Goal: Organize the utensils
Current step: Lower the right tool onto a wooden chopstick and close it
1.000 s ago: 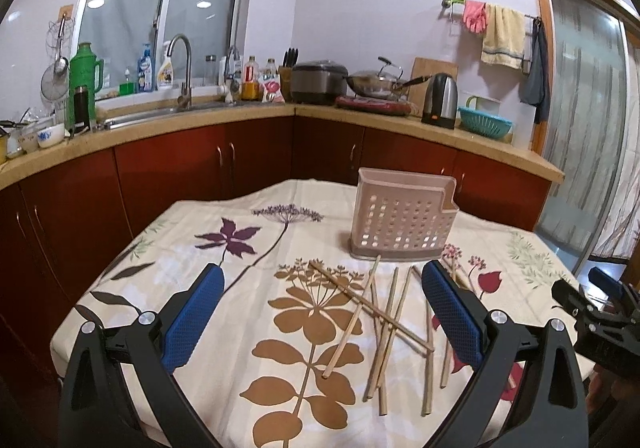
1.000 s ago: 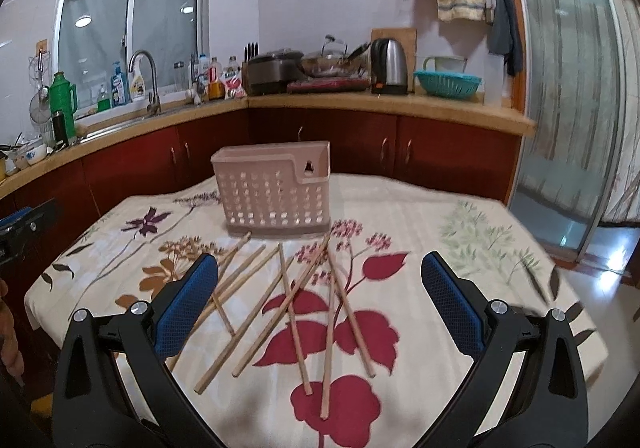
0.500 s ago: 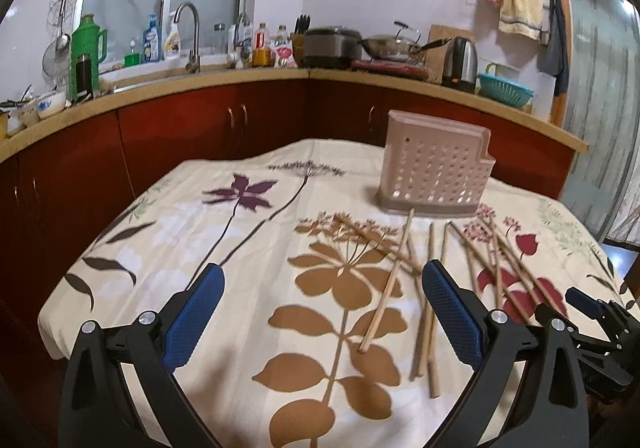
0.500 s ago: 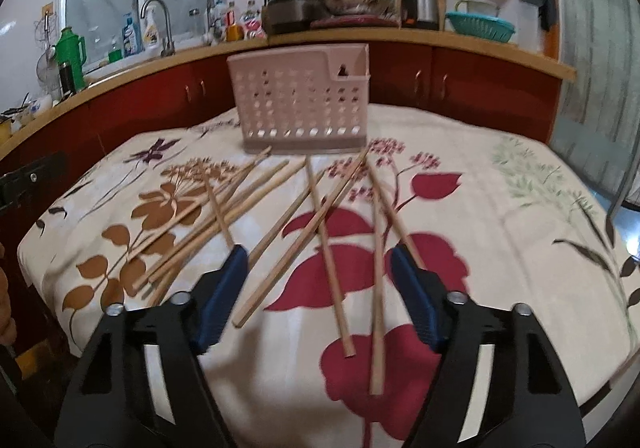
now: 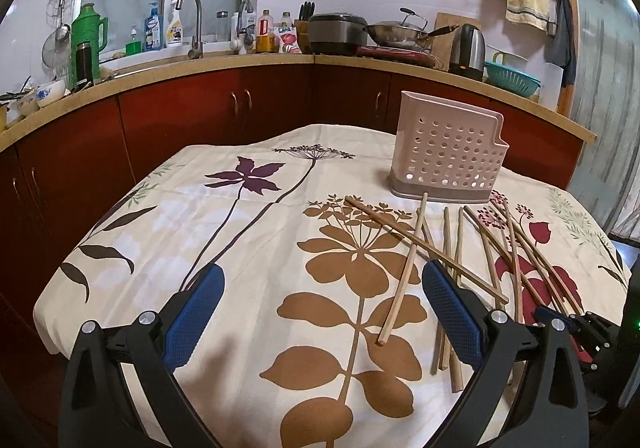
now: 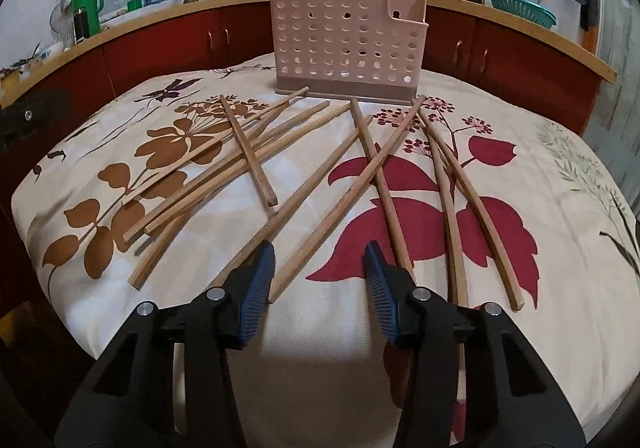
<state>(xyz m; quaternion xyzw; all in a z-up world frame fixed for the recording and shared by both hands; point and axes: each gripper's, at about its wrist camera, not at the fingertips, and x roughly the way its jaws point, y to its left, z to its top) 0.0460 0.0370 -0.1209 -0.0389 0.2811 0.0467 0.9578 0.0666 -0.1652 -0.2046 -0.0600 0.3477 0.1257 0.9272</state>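
Wooden chopsticks (image 6: 316, 184) lie scattered mid-frame below the perforated holder (image 6: 344, 44): light, stiff, thin (likely to roll), best pinched near an end. The right gripper (image 6: 320, 268), jaws just narrowing, holds nothing; the left gripper (image 5: 320, 312) gapes empty.

The right tongs (image 6: 319, 272) cover the near ends of several chopsticks (image 6: 384, 188).

A green thermos (image 5: 89, 33), wok (image 5: 394, 33) and kettle (image 5: 467, 47) line the counter (image 5: 208, 62).
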